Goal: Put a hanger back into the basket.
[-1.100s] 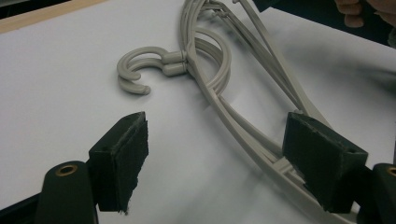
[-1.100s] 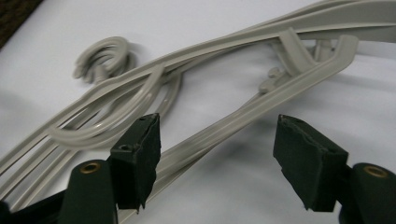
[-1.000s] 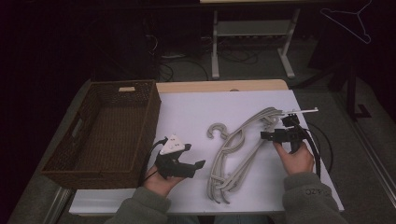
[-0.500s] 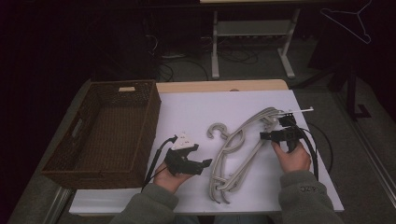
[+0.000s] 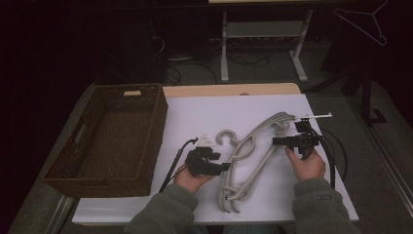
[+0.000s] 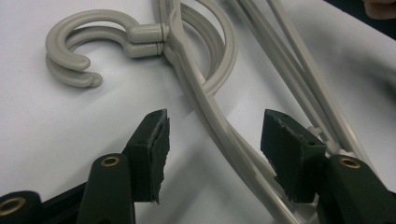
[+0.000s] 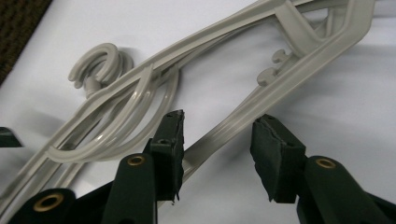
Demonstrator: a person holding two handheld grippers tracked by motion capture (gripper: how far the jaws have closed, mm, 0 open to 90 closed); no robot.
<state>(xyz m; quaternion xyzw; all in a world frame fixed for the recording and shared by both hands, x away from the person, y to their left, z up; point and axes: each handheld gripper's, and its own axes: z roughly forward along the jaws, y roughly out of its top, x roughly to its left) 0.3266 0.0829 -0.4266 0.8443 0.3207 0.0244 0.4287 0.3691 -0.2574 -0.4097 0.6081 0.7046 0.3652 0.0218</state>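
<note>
Several grey plastic hangers (image 5: 253,146) lie stacked on the white table top (image 5: 204,117), hooks to the left. My left gripper (image 5: 226,167) reaches in from the left. In the left gripper view one hanger arm (image 6: 203,100) runs between its jaws (image 6: 215,140); they have just been closing, and a gap shows on each side of the arm. My right gripper (image 5: 276,141) straddles the hangers' right-hand bar (image 7: 289,80). Its jaws (image 7: 217,140) have also just been closing; the bar sits close to the left pad, with table showing before the right pad.
A dark wicker basket (image 5: 158,126) stands on the table's left side, close to my left hand. Beyond the far edge are a white metal stand (image 5: 263,44) and floor cables. A wire hanger (image 5: 365,22) hangs at the top right.
My left gripper has moved right, up to the hangers, and its jaws have narrowed around one arm. The right gripper has stayed in place at the hangers' right end.
</note>
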